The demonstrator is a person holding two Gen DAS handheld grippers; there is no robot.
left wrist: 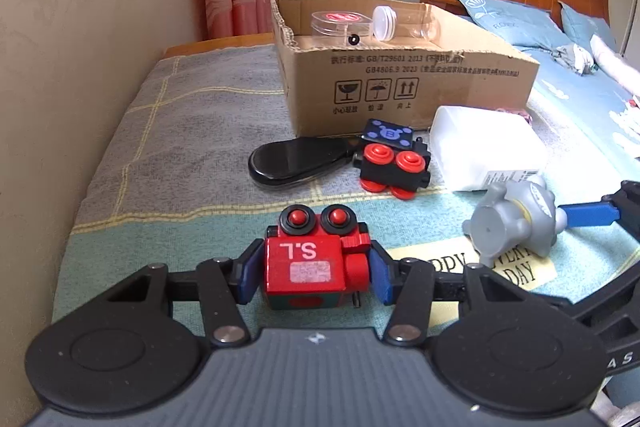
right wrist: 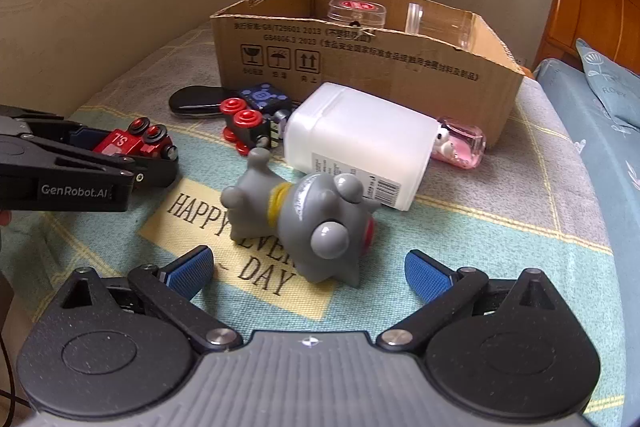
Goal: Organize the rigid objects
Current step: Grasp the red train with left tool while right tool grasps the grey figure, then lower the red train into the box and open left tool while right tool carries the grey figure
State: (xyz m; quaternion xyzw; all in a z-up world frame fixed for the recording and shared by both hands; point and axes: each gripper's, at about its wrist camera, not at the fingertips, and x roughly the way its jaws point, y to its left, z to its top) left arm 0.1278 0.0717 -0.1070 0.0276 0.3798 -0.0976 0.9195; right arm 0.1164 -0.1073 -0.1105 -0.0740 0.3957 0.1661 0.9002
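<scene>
A red toy train [left wrist: 304, 263] marked "S.L" lies on the blanket, and my left gripper [left wrist: 316, 271] is shut on it, blue pads pressing both sides. The same train [right wrist: 120, 143] shows at the left of the right wrist view. A grey toy figure [right wrist: 312, 219] lies on its side on the "HAPPY EVERY DAY" patch. My right gripper [right wrist: 310, 267] stands open just in front of it, fingers wide apart and clear of it. An open cardboard box [left wrist: 400, 75] stands behind, holding a clear plastic container [left wrist: 340, 23] and a clear jar [left wrist: 404, 23].
A black-and-red toy train [left wrist: 394, 163], a black oval case [left wrist: 296, 159] and a white bottle [left wrist: 480, 151] lie in front of the box. A pink clear case [right wrist: 460, 143] sits by the bottle. A wall runs along the left; pillows [left wrist: 504, 19] and a wooden headboard are at right.
</scene>
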